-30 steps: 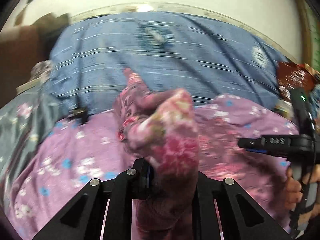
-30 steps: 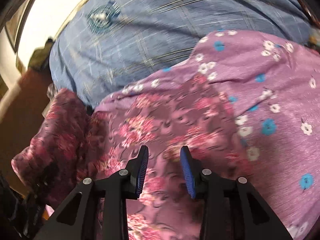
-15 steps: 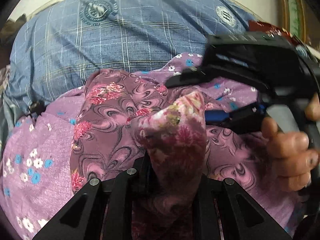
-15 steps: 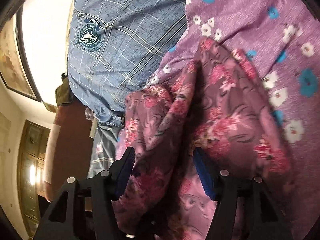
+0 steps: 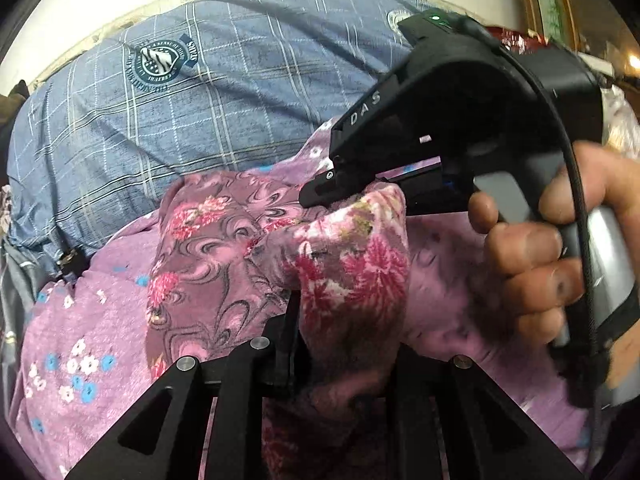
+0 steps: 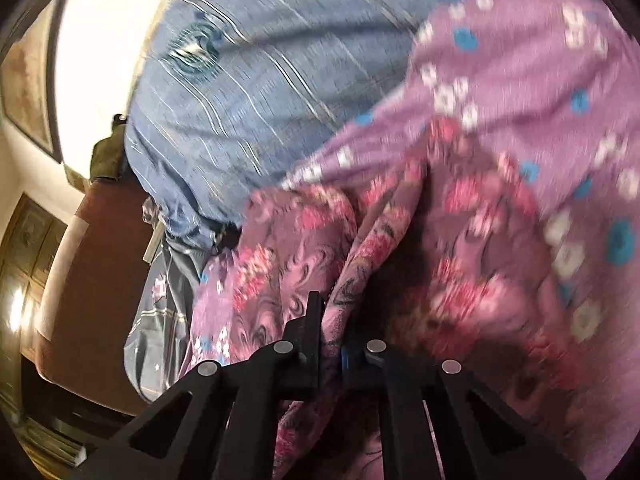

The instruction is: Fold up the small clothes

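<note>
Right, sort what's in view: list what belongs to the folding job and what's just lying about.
In the job:
- floral garment, mauve with pink flowers
- left gripper, shut on a bunch of it
- right gripper, shut on a fold of it
- right hand on its handle

Lying about:
- blue checked cloth with a crest
- purple cloth with small flowers underneath
- gilt picture frame

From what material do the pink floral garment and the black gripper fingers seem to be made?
The pink floral garment: thin woven cloth, matte, judging by soft creases and draping. The left gripper and right gripper fingers: probably hard matte black plastic with metal rivets; I cannot confirm.
</note>
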Tool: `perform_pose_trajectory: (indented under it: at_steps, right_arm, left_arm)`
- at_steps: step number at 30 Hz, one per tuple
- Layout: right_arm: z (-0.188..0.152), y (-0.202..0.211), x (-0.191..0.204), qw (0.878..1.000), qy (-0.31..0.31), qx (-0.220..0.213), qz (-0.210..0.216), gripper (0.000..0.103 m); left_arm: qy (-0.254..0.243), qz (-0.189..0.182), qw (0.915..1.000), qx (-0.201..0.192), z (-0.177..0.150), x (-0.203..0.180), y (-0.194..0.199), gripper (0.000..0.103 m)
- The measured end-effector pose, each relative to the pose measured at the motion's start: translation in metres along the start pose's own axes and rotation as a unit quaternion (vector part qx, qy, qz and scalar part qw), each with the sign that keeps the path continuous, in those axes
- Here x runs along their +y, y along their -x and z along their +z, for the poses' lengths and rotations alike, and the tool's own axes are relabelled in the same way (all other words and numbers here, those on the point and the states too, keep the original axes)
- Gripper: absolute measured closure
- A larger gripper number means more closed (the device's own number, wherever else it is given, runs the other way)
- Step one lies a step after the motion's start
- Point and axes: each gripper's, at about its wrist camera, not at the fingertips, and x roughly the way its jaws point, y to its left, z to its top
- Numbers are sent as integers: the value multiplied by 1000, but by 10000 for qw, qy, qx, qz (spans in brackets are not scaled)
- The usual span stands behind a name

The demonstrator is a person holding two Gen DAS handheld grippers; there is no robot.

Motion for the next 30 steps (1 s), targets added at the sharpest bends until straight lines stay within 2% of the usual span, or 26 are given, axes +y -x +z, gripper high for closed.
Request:
perform_pose_trajectory:
  at_steps: [5, 6, 7, 8, 10, 12, 14, 17, 19, 21, 24, 26, 28, 30]
  right_arm:
    - [15, 32, -11, 9981, -30, -616, 66, 98]
    - [17, 37, -17, 9976, -75, -679, 50, 98]
    - [19, 38, -21, 9976, -107, -688, -18, 98]
    - [20, 37, -26, 9976, -149, -664, -143, 98]
    - [19, 26, -38, 9976, -243, -400, -503, 98]
    - [14, 8, -54, 9940, -435, 147, -991, 98]
    - [11, 3, -62, 9934, -560, 270, -965, 98]
    - [15, 18, -60, 9948, -677, 229, -725, 87]
    - [17, 27, -60, 9956, -711, 69, -599, 57]
    - [16, 38, -62, 9955, -797, -117, -507, 53]
    - [17, 53, -56, 9967, -673, -281, -351, 53]
    - [17, 62, -45, 9984, -390, -321, -251, 53]
    - [13, 66, -27, 9993, -3, -336, -180, 53]
    - [7, 63, -13, 9993, 321, -160, -68, 53]
  left_arm:
    - [-72, -201, 9996, -163, 23, -8, -10, 85]
    - [-73, -299, 9993, -189, 26, -12, -10, 82]
    - [-69, -398, 9990, -167, 26, -12, -13, 70]
    - [-65, -523, 9985, -148, 24, -15, -13, 57]
    - [-102, -632, 9979, -43, 20, -16, -17, 54]
    - [-232, -691, 9968, 338, 16, -14, -24, 51]
    - [-317, -873, 9937, 619, 16, -6, -23, 51]
    - [-350, -1058, 9928, 447, 23, 15, -1, 50]
    - [-282, -1189, 9923, 177, 29, 35, 17, 44]
    - [-176, -1083, 9939, -55, 29, 55, 31, 37]
    - [63, -787, 9968, -126, 23, 90, 37, 36]
    - [287, -608, 9977, 14, 13, 100, 39, 36]
    - [628, -581, 9961, 195, 7, 113, 32, 36]
    - [861, -417, 9943, 470, 0, 122, 20, 36]
